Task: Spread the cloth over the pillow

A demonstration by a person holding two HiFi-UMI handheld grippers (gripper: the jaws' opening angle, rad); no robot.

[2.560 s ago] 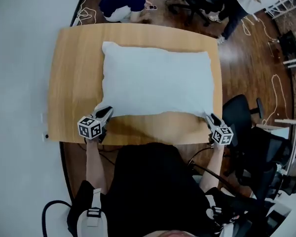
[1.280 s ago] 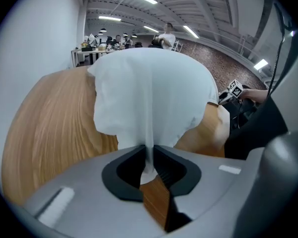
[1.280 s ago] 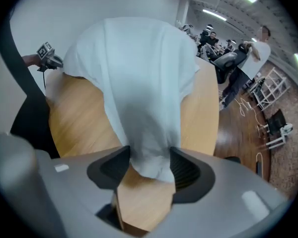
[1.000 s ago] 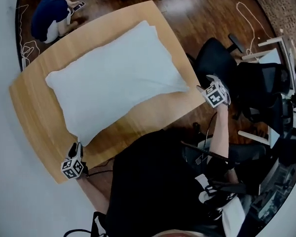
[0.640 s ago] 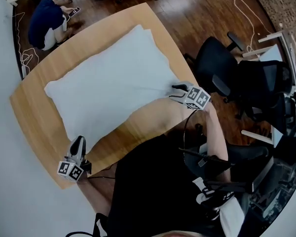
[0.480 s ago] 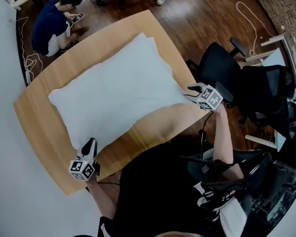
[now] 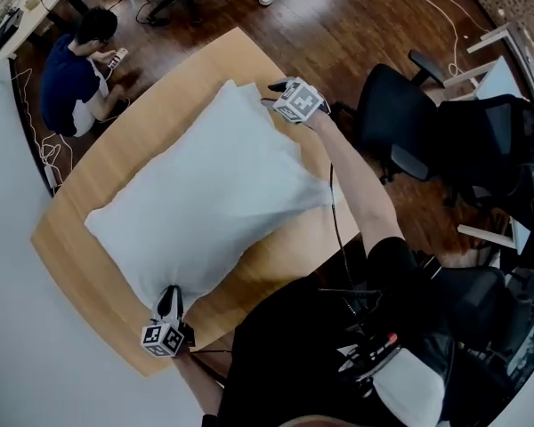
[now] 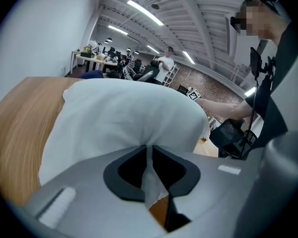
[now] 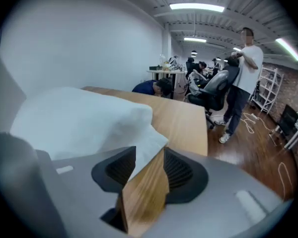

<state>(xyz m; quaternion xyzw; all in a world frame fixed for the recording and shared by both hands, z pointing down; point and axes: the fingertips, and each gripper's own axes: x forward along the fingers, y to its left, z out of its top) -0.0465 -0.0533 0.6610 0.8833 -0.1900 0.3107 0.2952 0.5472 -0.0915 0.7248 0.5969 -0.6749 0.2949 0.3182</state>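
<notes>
Cloth in both just-closing grippers: left gripper tight, right gripper half-open.

Wooden table: 1. White cloth: 1. Pillow: 1. Grippers: 2, namely left gripper at the near corner and right gripper at the far corner. Crouched person on the floor: 1.

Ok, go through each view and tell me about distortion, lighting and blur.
Head view: strong wide-angle bend, so the table edges bow; dim and bluish, the white cloth is brightest, nothing smeared. Left gripper view: round black vignette, ceiling lights glare, a mosaic patch upper right. Right gripper view: same vignette, a bright ceiling lamp, far-off people soft.
</notes>
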